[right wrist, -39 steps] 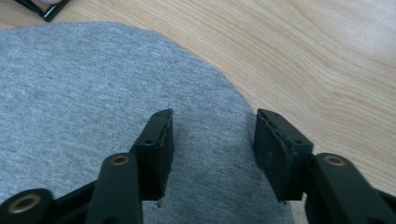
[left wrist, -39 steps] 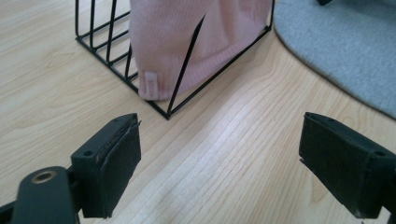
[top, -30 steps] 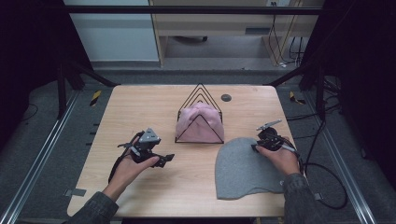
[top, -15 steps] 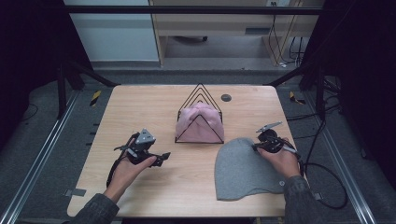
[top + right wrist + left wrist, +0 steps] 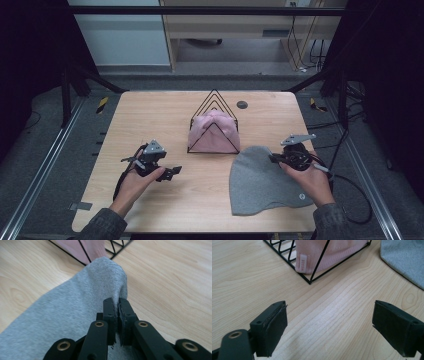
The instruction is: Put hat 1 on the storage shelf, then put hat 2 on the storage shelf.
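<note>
Left hand rests near the tabletop's front-left corner; left gripper low over the wood, jaws spread wide, nothing between. Right hand near the front-right corner; right gripper jaws have just closed, pinching grey fabric.

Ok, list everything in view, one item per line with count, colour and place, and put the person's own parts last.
Table: one, light wood, centre of the high view.
Wire rack: one, black, triangular, middle of the table.
Pink hat: one, pink, sitting inside the wire rack.
Grey hat: one, grey, lying on the table's right half, its edge pinched and lifted.
Round disc: one, dark, on the table behind the rack.
Left gripper: one, black, fingers wide open above bare wood.
Right gripper: one, black, fingers shut on the grey hat's edge.
Hands: two, entering from the bottom edge, one holding each gripper.
</note>
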The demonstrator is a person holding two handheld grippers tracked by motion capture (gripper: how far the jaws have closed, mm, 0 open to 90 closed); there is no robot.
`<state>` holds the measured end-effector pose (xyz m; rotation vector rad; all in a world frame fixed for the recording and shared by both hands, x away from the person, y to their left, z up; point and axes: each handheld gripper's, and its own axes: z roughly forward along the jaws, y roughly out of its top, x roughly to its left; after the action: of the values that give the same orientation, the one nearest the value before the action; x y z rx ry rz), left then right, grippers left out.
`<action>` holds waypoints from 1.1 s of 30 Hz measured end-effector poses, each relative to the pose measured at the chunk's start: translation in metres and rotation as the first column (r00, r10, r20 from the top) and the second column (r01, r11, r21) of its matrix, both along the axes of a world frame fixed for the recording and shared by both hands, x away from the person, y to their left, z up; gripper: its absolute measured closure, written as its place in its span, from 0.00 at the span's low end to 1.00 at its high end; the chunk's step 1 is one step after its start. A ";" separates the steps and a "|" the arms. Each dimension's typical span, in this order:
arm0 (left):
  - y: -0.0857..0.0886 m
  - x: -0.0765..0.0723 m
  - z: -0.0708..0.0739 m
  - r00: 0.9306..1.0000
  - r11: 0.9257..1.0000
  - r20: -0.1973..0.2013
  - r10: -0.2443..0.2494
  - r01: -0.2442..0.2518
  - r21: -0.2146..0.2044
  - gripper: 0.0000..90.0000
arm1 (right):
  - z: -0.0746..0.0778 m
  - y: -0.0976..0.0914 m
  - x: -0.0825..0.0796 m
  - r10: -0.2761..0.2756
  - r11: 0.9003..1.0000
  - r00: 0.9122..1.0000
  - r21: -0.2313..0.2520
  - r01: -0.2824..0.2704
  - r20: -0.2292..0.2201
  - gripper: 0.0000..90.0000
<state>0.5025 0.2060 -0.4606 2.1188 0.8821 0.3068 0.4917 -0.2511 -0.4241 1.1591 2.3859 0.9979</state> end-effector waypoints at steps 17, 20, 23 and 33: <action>-0.012 -0.012 0.004 0.992 0.990 -0.010 -0.123 0.122 -0.072 0.14 | 0.073 0.045 -0.045 0.172 0.983 0.966 0.035 -0.182 0.194 0.96; -0.014 -0.014 0.005 0.989 0.986 -0.008 -0.147 0.146 -0.085 0.15 | 0.085 0.057 -0.046 0.193 0.978 0.957 0.035 -0.206 0.218 0.96; -0.015 -0.016 0.007 0.986 0.980 -0.006 -0.168 0.167 -0.108 0.15 | 0.094 0.067 -0.046 0.209 0.975 0.949 0.030 -0.222 0.237 0.96; -0.019 -0.021 0.011 0.975 0.963 0.012 -0.222 0.222 -0.155 0.15 | 0.114 0.097 -0.046 0.263 0.959 0.920 0.022 -0.281 0.291 0.96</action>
<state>0.4813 0.1872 -0.4495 2.0498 0.6413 0.1117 0.4460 -0.1537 -0.3096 0.6532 2.3306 1.2432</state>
